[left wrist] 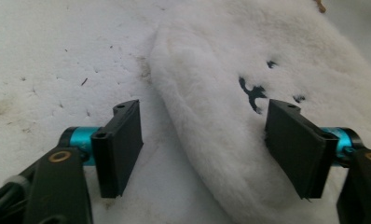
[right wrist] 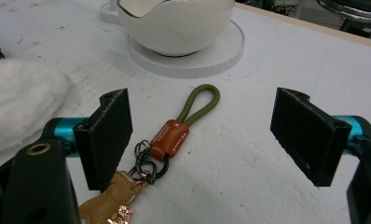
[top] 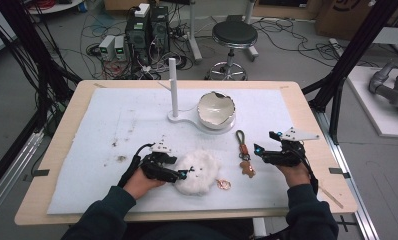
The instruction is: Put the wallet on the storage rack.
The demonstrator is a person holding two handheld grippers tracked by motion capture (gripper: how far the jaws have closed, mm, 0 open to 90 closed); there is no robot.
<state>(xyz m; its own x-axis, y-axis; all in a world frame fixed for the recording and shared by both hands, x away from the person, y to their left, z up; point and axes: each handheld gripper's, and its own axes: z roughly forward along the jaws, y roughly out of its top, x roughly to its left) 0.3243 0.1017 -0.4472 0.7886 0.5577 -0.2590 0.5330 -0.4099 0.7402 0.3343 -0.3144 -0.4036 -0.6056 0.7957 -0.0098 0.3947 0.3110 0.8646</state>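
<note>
Light is even and diffuse from overhead; the white mat (top: 137, 115) reads bright without glare. Shadows are soft and short, gathered under the bowl (top: 216, 111). High view is slightly soft overall, floor dimmer toward the upper corners. Both gripper views are sharp mid-frame, blurred at the bottom edge.

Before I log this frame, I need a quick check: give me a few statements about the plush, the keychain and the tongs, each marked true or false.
1. The left tongs straddle the edge of the white plush. True.
2. The right tongs clamp the keychain. False: their jaws stand wide apart, and the keychain lies on the mat between them.
3. The egg-shaped bowl sits on a round white base. True.
4. The keychain's loop is red. False: it is olive green, with an orange-brown leather tab.
</note>
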